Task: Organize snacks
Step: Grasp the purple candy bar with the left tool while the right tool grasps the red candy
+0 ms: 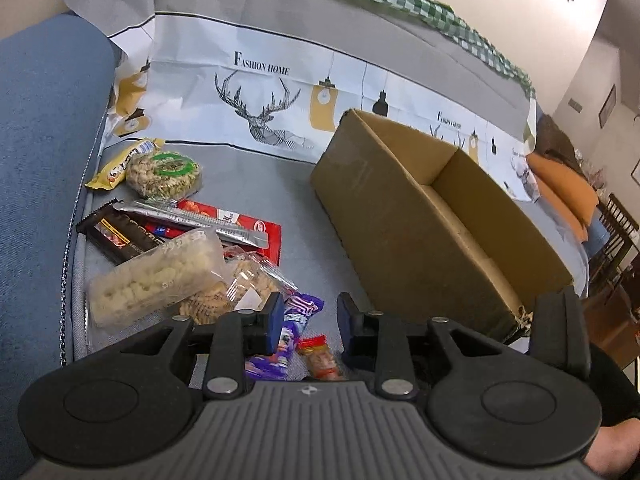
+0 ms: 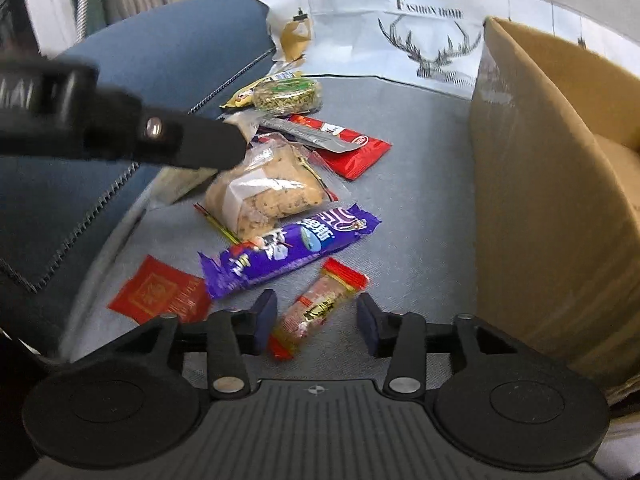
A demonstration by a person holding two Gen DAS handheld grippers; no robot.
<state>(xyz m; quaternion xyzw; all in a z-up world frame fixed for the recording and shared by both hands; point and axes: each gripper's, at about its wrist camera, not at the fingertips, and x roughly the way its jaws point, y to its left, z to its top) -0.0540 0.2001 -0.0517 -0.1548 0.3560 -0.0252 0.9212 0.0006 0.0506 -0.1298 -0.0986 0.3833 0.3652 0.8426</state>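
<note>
Several snacks lie in a pile on a grey sofa seat. My right gripper (image 2: 316, 318) hangs open just above a small red-orange snack stick (image 2: 316, 308), which lies between its fingers without touching the pads. A purple wafer pack (image 2: 288, 252) lies just beyond it. My left gripper (image 1: 310, 320) is open with nothing held, hovering over the purple wafer pack (image 1: 296, 320) and beside a clear biscuit bag (image 1: 240, 288). An open cardboard box (image 1: 420, 220) stands to the right, and its inside looks empty.
Further left lie a clear tub of puffs (image 1: 156, 276), a dark chocolate bar (image 1: 116, 236), a silver stick (image 1: 208, 220) on a red pack (image 1: 256, 224), and a round seed cake (image 1: 164, 174). A red envelope (image 2: 160, 292) lies near the blue armrest (image 1: 40, 160).
</note>
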